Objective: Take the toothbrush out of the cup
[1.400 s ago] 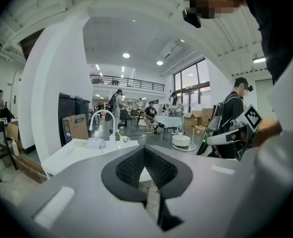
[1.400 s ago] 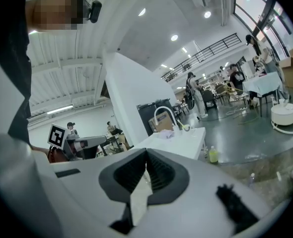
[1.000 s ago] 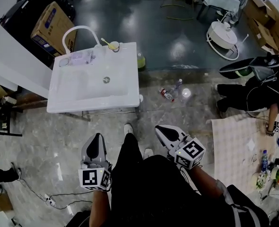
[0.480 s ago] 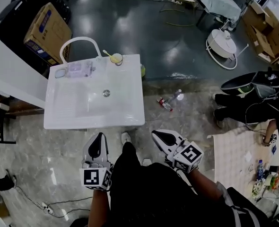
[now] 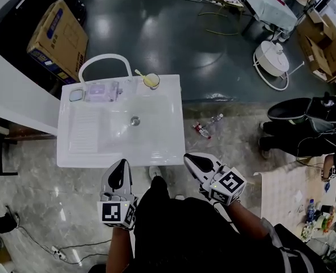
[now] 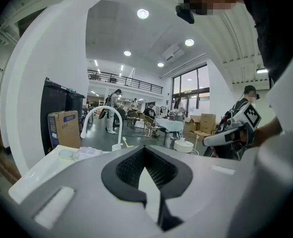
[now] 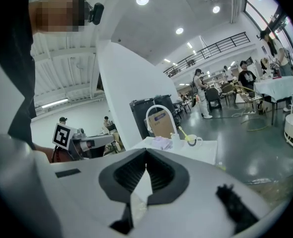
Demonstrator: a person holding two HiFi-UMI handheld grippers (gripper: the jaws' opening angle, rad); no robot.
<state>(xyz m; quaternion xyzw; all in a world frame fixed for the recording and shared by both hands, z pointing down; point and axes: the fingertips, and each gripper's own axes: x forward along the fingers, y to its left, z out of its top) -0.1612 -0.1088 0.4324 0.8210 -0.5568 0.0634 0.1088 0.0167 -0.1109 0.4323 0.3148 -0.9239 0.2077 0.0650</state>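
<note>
left tongs [image 5: 120,165], right tongs [image 5: 191,158] closed, forward

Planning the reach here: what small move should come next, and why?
Probably bring the right gripper forward over the sink toward the cup, opening its jaws. The toothbrush leans in that cup at the sink's far right corner; it and the left gripper sit shut, empty, by the front edge.

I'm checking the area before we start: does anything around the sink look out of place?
Yes. A red-labelled bottle and a clear bottle lie tipped over on the floor right of the sink, like dropped litter. The cup stands upright on the sink's back edge, toothbrush inside.
</note>
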